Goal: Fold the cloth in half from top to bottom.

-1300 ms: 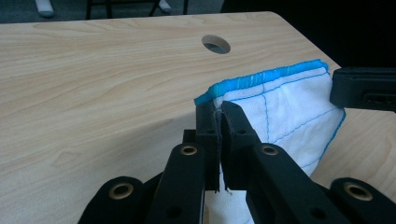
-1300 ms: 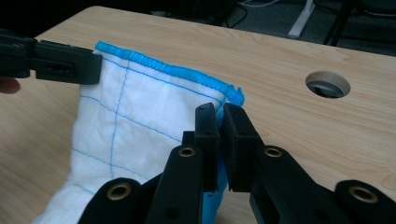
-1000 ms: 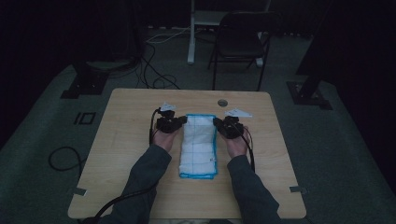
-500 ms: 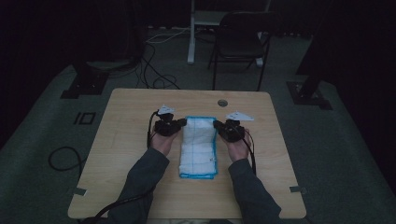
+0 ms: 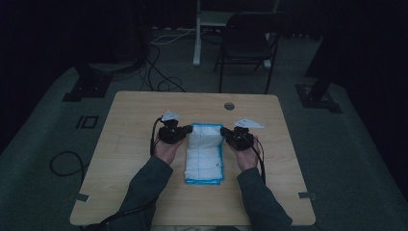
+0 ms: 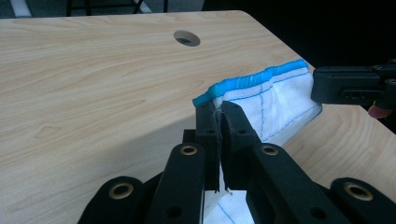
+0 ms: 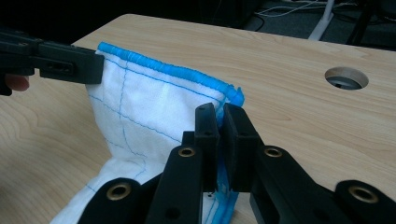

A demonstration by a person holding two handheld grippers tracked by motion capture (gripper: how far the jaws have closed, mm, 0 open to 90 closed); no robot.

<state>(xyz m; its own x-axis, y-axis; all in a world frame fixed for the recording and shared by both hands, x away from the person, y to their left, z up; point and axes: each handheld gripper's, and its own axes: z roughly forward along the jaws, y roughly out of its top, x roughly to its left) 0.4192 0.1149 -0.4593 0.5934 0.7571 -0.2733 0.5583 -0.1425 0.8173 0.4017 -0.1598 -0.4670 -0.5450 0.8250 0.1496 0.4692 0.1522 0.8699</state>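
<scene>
Change: since a second ago I've barely moved; far edge of the white blue-edged quilted cloth (image 5: 204,153) stays lifted off the wooden table (image 5: 125,144).
Left tool (image 6: 218,122): clamped on cloth's far-left corner.
Right tool (image 7: 221,122): clamped on far-right corner.
Meaning: probably about to fold.

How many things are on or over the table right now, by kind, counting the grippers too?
Cloths, white with blue edging: 1, the cloth
Grippers: 2, the left gripper and the right gripper, each pinching a far corner of the cloth
Total: 3
</scene>
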